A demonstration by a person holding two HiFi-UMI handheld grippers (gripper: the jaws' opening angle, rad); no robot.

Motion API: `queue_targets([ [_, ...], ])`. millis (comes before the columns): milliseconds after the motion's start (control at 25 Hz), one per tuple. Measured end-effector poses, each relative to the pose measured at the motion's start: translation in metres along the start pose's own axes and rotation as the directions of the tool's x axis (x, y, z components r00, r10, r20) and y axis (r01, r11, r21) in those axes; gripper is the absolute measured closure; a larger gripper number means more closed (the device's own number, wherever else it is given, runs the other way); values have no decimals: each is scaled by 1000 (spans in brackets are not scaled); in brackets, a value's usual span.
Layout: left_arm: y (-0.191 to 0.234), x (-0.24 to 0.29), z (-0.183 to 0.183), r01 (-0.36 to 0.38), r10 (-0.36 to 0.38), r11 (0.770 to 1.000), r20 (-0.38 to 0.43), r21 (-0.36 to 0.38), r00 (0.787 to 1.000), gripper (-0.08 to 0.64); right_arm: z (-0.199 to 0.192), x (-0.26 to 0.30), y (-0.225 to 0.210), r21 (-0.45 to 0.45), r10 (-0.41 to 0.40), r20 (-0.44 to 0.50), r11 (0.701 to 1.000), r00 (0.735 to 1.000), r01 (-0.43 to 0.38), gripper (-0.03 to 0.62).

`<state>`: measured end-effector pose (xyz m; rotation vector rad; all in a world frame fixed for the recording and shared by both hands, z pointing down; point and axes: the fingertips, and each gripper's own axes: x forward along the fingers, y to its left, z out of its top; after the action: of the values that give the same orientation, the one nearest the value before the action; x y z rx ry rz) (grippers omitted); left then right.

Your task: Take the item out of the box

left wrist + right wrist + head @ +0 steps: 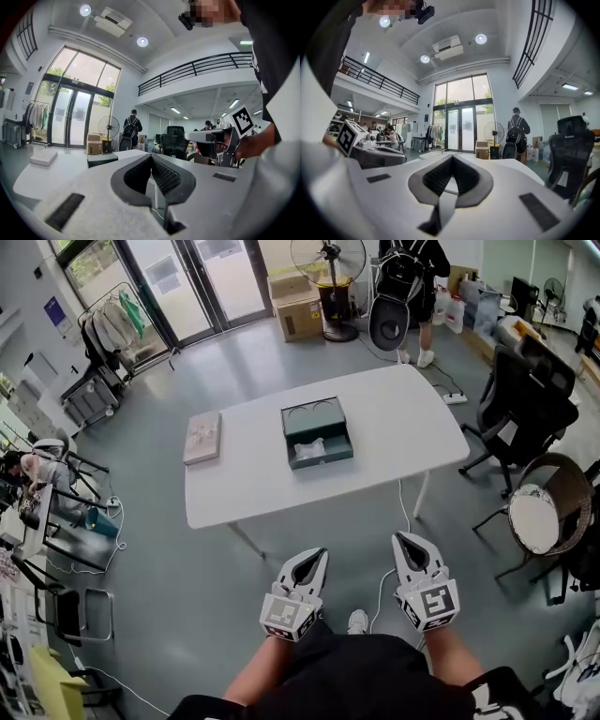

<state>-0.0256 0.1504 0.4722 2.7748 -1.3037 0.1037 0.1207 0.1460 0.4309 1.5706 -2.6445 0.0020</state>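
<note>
In the head view, a white table [403, 423] fills the middle of the frame. A dark green box [286, 432] lies open on it, slightly right of the table's center. The item [309, 448], white and crumpled, sits in the box's nearer compartment. A flat pale pad [202, 437] lies on the left part of the table, well apart from the box. The left gripper [317, 554] and right gripper [405, 540] hang side by side at the bottom center of the frame, over the floor and short of the table.

In the left gripper view, the left gripper [151, 155] has its jaws pressed together at the tips, with nothing between them. The box appears low on the left beyond them, and a fan [108, 127] stands behind it.

In the right gripper view, the right gripper [451, 156] is also closed tip to tip and empty. The table edge shows past its jaws, and a person [516, 129] with a backpack stands to the right of center.
</note>
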Motion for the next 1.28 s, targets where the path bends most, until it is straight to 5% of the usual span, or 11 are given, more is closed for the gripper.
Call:
queue_targets([
  [480, 72, 70, 4, 4, -4, 1000, 5, -11, 1000, 548, 9, 96, -28, -14, 10, 14, 1000, 1000, -10, 588],
  [1280, 249, 172, 31, 79, -78, 996, -16, 29, 997, 548, 27, 295, -53, -24, -31, -17, 999, 999, 31, 588],
])
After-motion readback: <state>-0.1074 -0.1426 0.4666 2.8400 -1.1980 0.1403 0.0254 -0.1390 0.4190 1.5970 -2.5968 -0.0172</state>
